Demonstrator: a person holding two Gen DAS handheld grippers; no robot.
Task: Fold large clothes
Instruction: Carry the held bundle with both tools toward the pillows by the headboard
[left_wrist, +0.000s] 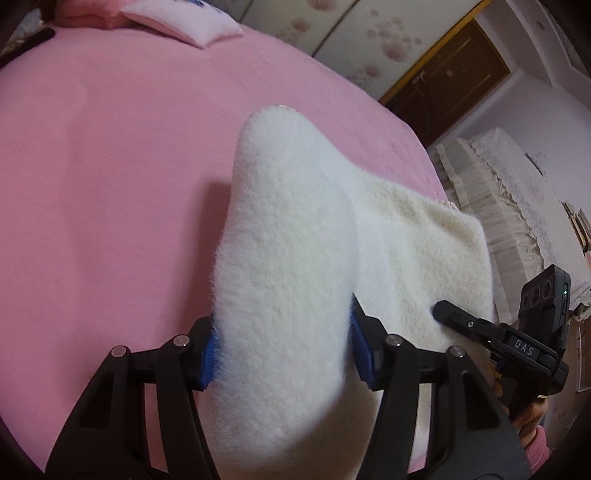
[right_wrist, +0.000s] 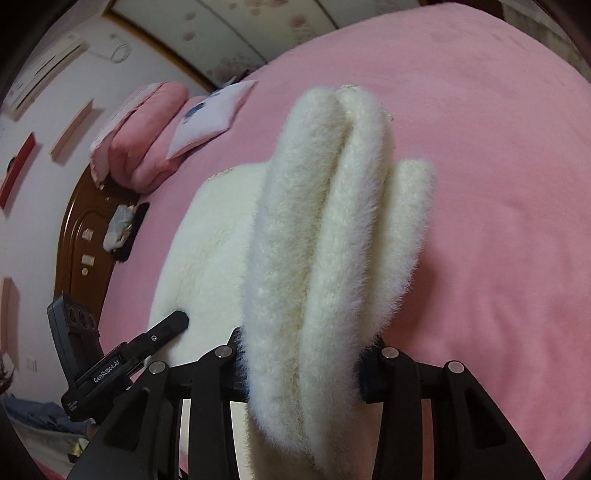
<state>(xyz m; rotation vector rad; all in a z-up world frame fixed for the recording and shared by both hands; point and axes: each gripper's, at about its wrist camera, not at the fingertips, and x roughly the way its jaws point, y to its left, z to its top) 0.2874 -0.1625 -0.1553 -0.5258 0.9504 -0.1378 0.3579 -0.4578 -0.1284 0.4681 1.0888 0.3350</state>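
A white fluffy garment (left_wrist: 288, 236) lies partly on the pink bed (left_wrist: 110, 166), with one end lifted off it. In the left wrist view my left gripper (left_wrist: 286, 354) is shut on a thick fold of it, the blue pads (left_wrist: 207, 356) pressing into the fur on both sides. The right gripper's black finger (left_wrist: 456, 316) touches the garment's flat part at the right. In the right wrist view my right gripper (right_wrist: 303, 363) is shut on several bunched folds of the garment (right_wrist: 325, 229), which hang up and away from it. The left gripper's finger (right_wrist: 168, 326) shows at the lower left.
A white pillow (right_wrist: 210, 118) and a pink folded quilt (right_wrist: 144, 136) lie at the bed's head, by a brown headboard (right_wrist: 81, 236). Beside the bed stand a lace-covered white sofa (left_wrist: 517, 206) and a dark wooden door (left_wrist: 454, 81). A hand (left_wrist: 528, 417) holds the right gripper.
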